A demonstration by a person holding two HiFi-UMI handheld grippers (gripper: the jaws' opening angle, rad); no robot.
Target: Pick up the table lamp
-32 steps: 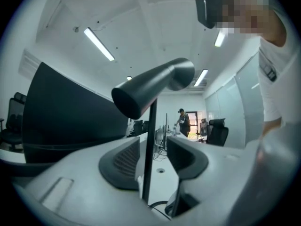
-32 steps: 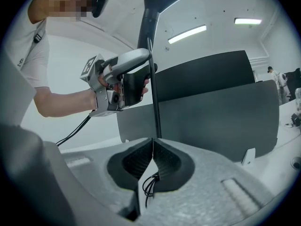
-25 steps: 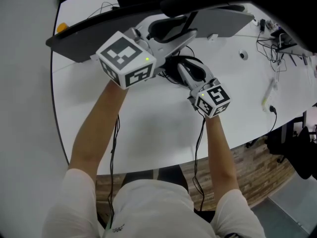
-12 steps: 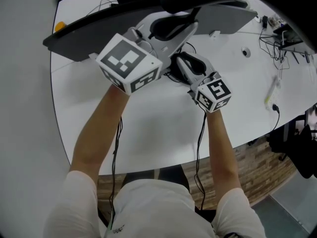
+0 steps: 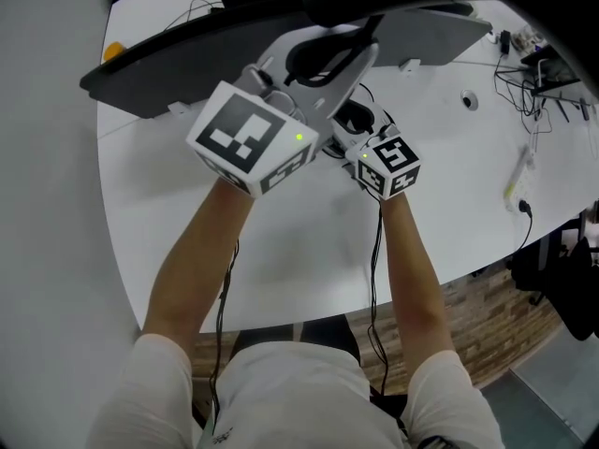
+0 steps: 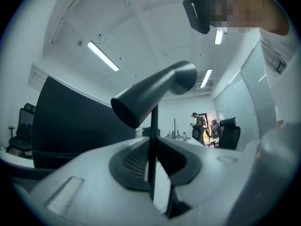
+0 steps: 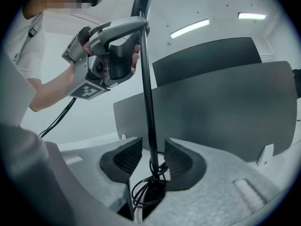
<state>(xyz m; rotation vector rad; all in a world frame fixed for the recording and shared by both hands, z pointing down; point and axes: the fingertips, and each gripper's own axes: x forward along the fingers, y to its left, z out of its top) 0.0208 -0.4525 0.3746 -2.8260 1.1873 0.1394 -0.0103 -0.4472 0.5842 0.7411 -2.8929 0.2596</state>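
The left gripper [image 6: 151, 145] has its jaws drawn in tight on the thin black pole [image 6: 152, 126] of the table lamp [image 6: 155, 92]. In the left gripper view the pole rises through the middle of the frame between the ribbed pads. The lamp's dark cone-shaped head tilts toward the lower left just above them.

The right gripper [image 7: 151, 147] sits low on the same pole. Its jaws are opening; the pole stands upright in the gap, with space on either side and neither pad pressing on it. A coil of black cable [image 7: 146, 192] lies at the pole's foot, at the bottom centre of the right gripper view. At the upper left of that frame, the left gripper is clamped on the pole much higher up.

In the head view, the left gripper's large marker cube is left of centre over the white table [image 5: 281, 251]. The right gripper's smaller cube is just to its right. Grey panels [image 5: 150, 68] stand across the upper part of the frame.
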